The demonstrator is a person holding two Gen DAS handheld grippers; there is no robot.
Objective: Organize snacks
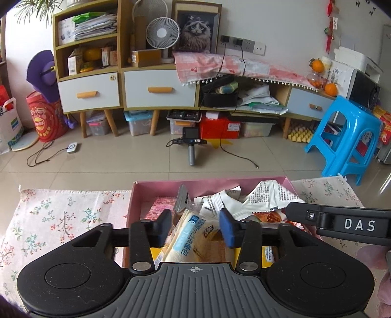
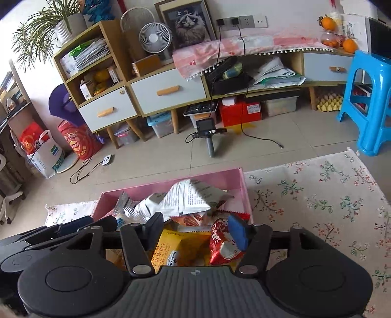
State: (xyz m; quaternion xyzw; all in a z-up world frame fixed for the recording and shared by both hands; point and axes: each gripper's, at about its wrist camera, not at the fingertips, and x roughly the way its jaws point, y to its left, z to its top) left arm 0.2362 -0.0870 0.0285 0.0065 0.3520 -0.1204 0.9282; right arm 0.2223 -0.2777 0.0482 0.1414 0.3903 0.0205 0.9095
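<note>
Soft, even daylight fills the room, bright on the white wall (image 1: 281, 22) and pale floor tiles (image 1: 122, 159), with only faint shadows. Both fisheye views bend the cabinet (image 2: 171, 90) strongly and darken at the corners. Focus is slightly soft throughout, without obvious motion blur.

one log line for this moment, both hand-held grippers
left hand-held gripper: open, above bread pack | right hand-held gripper: open, above red packet | pink box: full
</note>
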